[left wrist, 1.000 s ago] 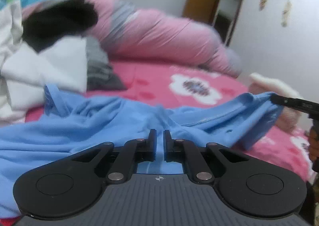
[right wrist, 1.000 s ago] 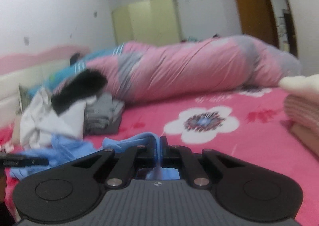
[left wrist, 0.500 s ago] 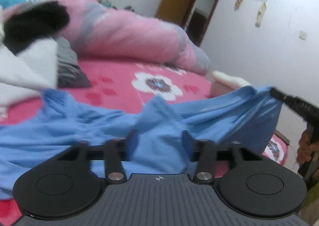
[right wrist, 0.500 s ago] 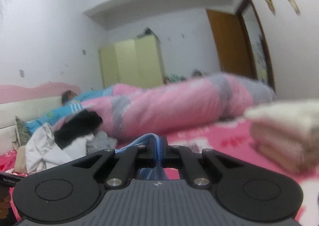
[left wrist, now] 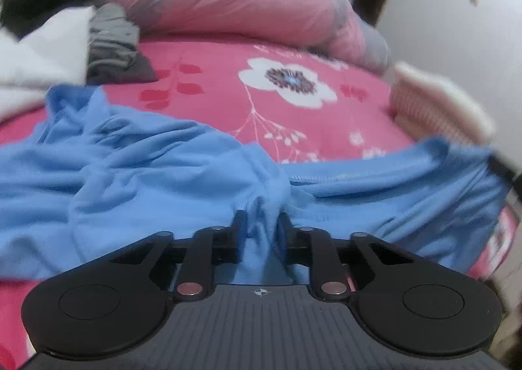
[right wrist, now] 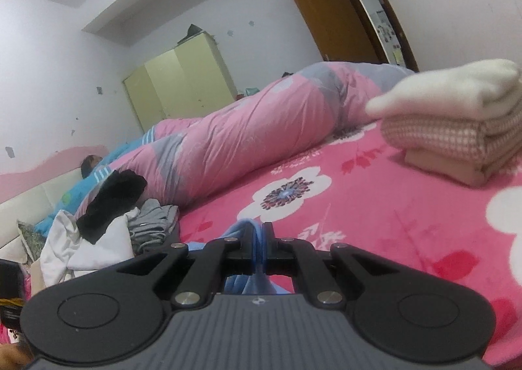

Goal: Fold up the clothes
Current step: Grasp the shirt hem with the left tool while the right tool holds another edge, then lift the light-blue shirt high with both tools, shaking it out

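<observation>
Lowered since the earlier frame, the blue shirt [left wrist: 156,174] is spread over the pink floral bedsheet [left wrist: 228,83]; the left gripper [left wrist: 261,223] is seen closing on a bunched fold, the right gripper [right wrist: 259,239] clamped on its edge.

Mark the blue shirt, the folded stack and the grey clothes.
blue shirt [left wrist: 137,180], left wrist view, on its crumpled body.
folded stack [right wrist: 456,128], right wrist view, on the checked layer's side.
grey clothes [right wrist: 153,223], right wrist view, on the top of the pile.
</observation>
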`<state>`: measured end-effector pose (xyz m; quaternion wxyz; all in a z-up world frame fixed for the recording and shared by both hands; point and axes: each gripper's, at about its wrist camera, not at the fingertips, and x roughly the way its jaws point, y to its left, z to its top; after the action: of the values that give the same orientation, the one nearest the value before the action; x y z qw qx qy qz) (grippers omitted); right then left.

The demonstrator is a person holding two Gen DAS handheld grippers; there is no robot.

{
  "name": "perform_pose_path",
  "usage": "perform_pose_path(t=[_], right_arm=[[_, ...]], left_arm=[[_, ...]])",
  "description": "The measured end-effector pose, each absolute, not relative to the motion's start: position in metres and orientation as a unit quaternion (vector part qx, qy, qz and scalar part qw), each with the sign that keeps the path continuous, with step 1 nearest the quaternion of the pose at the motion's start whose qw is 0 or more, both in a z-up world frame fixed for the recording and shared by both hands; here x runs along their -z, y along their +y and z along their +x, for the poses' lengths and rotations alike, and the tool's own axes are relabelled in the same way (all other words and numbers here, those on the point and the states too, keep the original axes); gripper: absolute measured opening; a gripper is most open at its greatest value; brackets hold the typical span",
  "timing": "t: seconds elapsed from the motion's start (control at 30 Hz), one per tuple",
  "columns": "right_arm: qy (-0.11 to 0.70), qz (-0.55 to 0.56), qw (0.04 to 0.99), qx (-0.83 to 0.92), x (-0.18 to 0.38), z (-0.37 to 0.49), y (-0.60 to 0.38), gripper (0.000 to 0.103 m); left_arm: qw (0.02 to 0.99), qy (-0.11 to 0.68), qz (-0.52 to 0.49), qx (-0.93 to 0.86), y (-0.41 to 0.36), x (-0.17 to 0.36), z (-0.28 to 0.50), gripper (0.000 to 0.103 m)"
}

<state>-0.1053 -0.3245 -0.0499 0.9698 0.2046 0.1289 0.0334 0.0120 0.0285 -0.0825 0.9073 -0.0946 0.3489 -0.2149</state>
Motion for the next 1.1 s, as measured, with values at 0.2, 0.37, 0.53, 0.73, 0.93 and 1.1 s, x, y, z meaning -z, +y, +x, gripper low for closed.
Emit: perform_pose_path(t=[0.2, 0.37, 0.53, 0.73, 0.93, 1.1], right_arm=[[0.132, 0.209, 0.969, -0.025, 0.057, -0.102, -0.330, 0.003], [0.131, 0.204, 0.970, -0.012, 0.061, -0.101, -0.331, 0.003], [0.151, 0.202, 0.968, -0.001, 0.071, -0.097, -0.331, 0.003], [0.173, 0.191, 0.966, 0.014, 0.079, -0.095, -0.334, 0.003], [0.189, 0.188, 0.964, 0.017, 0.086, -0.091, -0.335, 0.004], [0.190, 0.179, 0.965, 0.006, 0.083, -0.084, -0.336, 0.004]], left_arm=[[0.931, 0.311, -0.115, 0.153, 0.086, 0.056, -0.022, 0.004], [0.941, 0.313, -0.126, 0.032, 0.163, 0.046, -0.047, 0.004], [0.918, 0.369, -0.136, -0.057, 0.217, 0.065, -0.059, 0.018], [0.932, 0.324, -0.124, -0.105, 0.242, 0.047, -0.071, 0.043], [0.940, 0.331, 0.008, 0.088, 0.157, 0.041, -0.015, 0.049], [0.896, 0.330, 0.155, 0.252, 0.070, 0.064, 0.040, 0.051]])
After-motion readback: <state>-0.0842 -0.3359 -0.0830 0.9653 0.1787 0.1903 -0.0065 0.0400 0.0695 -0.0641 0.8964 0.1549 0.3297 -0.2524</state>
